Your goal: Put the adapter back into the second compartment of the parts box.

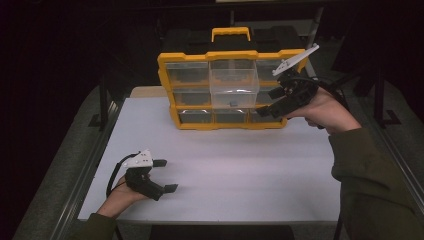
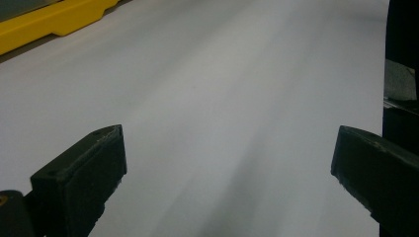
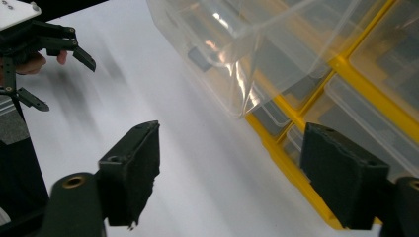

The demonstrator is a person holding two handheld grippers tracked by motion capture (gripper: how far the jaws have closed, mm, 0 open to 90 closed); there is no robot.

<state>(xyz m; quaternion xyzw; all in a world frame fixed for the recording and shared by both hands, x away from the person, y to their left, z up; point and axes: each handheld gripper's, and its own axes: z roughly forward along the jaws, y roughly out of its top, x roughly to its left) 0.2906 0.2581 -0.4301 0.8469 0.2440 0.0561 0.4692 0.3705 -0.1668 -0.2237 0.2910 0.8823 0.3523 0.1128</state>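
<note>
A yellow organizer case [image 1: 232,56] with clear drawers stands upright at the back of the white table [image 1: 225,170]. Its middle clear drawer [image 1: 234,82] is pulled out toward me, with a small dark piece [image 1: 233,103] in it. My right gripper [image 1: 268,102] hovers open just right of that drawer, in front of the case's right column, holding nothing. In the right gripper view the pulled-out drawer [image 3: 237,44] juts above the open right gripper [image 3: 237,168]. My left gripper [image 1: 166,175] rests open low at the table's near left, holding nothing. The left gripper [image 2: 227,168] faces bare table.
The case's yellow base [image 2: 49,22] lies far ahead of the left gripper. Dark metal framing [image 1: 102,102] flanks the table on both sides. A sleeved right forearm [image 1: 370,170] crosses the table's right edge. The left gripper [image 3: 62,81] appears at the upper left of the right gripper view.
</note>
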